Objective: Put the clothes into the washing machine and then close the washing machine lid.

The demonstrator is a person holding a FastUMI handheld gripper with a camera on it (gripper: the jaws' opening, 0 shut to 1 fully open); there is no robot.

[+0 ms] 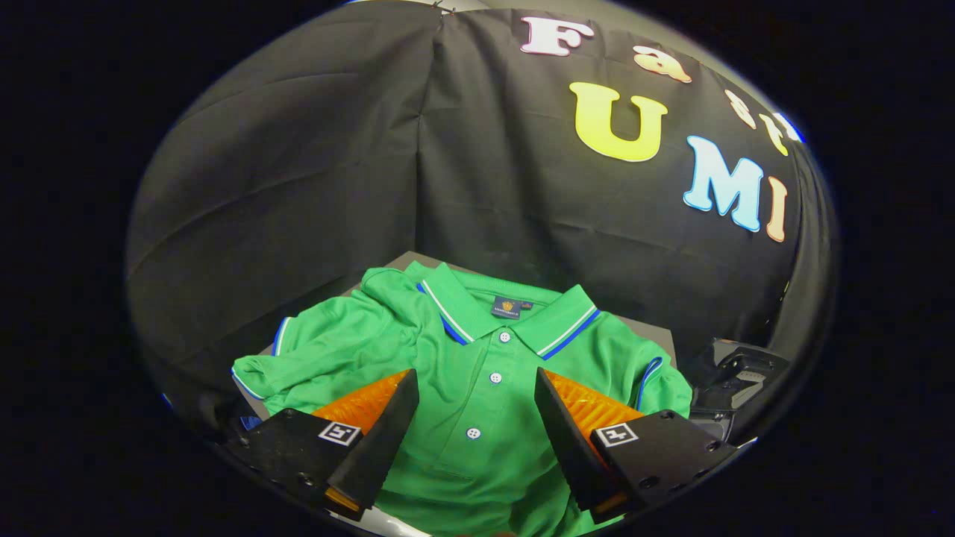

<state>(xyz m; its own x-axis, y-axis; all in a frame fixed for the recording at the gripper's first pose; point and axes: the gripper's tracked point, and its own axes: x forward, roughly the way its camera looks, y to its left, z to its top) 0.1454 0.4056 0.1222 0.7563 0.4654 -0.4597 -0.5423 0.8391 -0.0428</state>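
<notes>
In the gripper view the gripper [475, 388] is spread wide, its two fingers well apart and holding nothing. A green polo shirt [477, 358] lies crumpled on a grey surface [406, 259], directly under and ahead of the claw. The buttoned placket [492, 377] runs up the gap between the fingers, and the striped collar [515, 317] sits just beyond the fingertips. One sleeve bunches out past the left finger, the other past the right. A dark object [739, 380] lies at the right, near the shirt.
</notes>
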